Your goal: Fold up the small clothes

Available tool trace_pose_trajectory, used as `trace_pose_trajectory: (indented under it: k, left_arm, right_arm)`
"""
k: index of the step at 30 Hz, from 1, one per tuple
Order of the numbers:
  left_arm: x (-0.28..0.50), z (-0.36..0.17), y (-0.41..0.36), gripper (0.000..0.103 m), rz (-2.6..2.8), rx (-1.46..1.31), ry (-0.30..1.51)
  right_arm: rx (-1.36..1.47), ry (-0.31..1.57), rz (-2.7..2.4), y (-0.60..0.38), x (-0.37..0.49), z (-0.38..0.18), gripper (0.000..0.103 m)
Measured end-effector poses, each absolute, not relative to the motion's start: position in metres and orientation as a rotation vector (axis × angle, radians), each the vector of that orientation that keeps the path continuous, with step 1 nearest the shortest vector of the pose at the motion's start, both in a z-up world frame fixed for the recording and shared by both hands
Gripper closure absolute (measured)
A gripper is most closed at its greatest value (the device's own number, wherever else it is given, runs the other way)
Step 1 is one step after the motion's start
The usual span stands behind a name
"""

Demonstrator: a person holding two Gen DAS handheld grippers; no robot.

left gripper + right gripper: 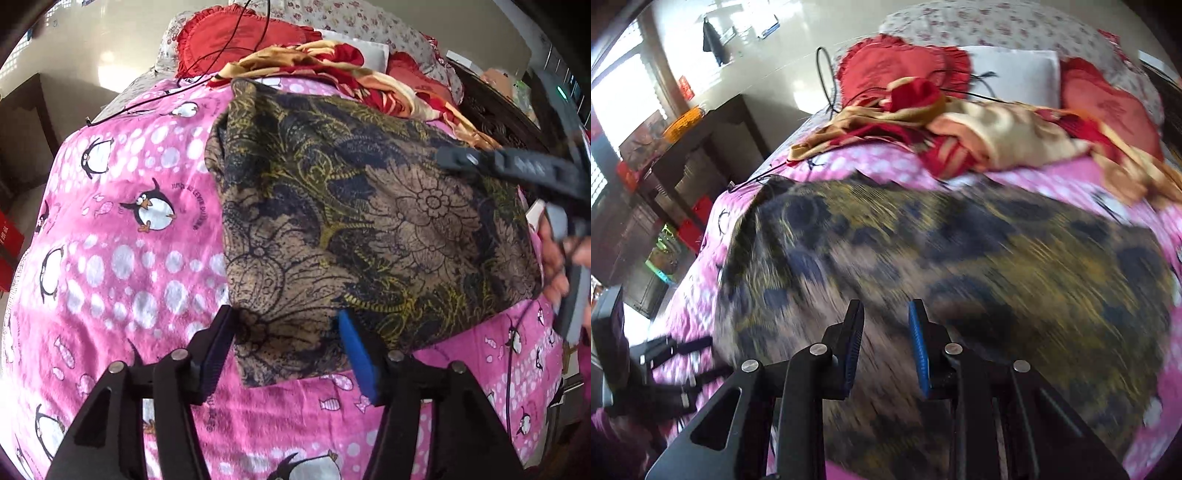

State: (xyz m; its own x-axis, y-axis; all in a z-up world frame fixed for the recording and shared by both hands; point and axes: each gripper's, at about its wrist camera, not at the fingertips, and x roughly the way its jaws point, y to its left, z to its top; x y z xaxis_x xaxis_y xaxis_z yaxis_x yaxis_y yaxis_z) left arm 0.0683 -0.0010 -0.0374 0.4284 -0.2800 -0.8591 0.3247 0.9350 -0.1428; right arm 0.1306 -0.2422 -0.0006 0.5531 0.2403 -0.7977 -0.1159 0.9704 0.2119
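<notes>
A folded cloth (369, 221) with a brown, black and yellow flower print lies flat on the pink penguin blanket (129, 258). My left gripper (284, 314) is open, its fingers standing either side of the cloth's near left corner without pressing on it. In the blurred right wrist view, my right gripper (884, 304) hangs open over the near middle of the cloth (960, 258), with nothing between its pads. One of the right gripper's black fingers (480, 162) and the person's hand (554, 273) show at the cloth's right edge.
A crumpled red and gold blanket (997, 136), red heart cushions (905, 62) and a floral pillow (997, 22) lie at the far end of the bed. A black cable (155, 99) trails across the blanket. Dark wooden shelves (687, 155) stand beyond the bed's left edge.
</notes>
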Motion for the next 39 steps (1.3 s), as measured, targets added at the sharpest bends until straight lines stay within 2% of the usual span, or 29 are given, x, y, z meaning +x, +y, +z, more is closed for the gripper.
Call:
trace_pose_trajectory:
  k: [7,15,19,21,24,27,31,36,38,39]
  left_arm:
    - [0.074,-0.050,0.004,0.041,-0.381,-0.006,1.099]
    - [0.075,-0.052,0.011,0.037,-0.394,-0.044,1.106]
    - [0.074,-0.053,0.017,0.035,-0.400,-0.071,1.114]
    - [0.073,-0.053,0.025,0.031,-0.412,-0.118,1.129]
    - [0.070,-0.053,0.044,0.024,-0.422,-0.216,1.124]
    - [0.071,-0.055,0.060,0.023,-0.418,-0.284,1.116]
    - [0.069,-0.057,0.066,0.023,-0.414,-0.300,1.109]
    - [0.070,-0.055,0.065,0.020,-0.417,-0.275,1.102]
    - [0.074,-0.053,0.065,0.020,-0.411,-0.288,1.103]
    - [0.078,-0.051,0.061,0.020,-0.410,-0.297,1.100]
  right_arm:
    - [0.088,1.021,0.179,-0.210,0.186,-0.030,0.075]
    - [0.010,0.941,0.243,-0.173,0.183,0.004,0.071]
    - [-0.003,1.044,0.249,-0.151,0.204,-0.017,0.069]
    - [0.004,1.088,0.226,-0.146,0.213,-0.028,0.067]
    - [0.103,1.057,0.275,-0.140,0.215,-0.012,0.060]
    - [0.095,1.055,0.321,-0.116,0.212,0.001,0.036]
    - [-0.010,1.142,0.322,-0.072,0.225,-0.010,0.033]
    - [-0.171,1.188,0.236,-0.047,0.237,-0.038,0.024]
    - [-0.199,1.160,0.240,-0.048,0.231,-0.035,0.029]
    - [-0.207,1.139,0.243,-0.050,0.227,-0.032,0.048]
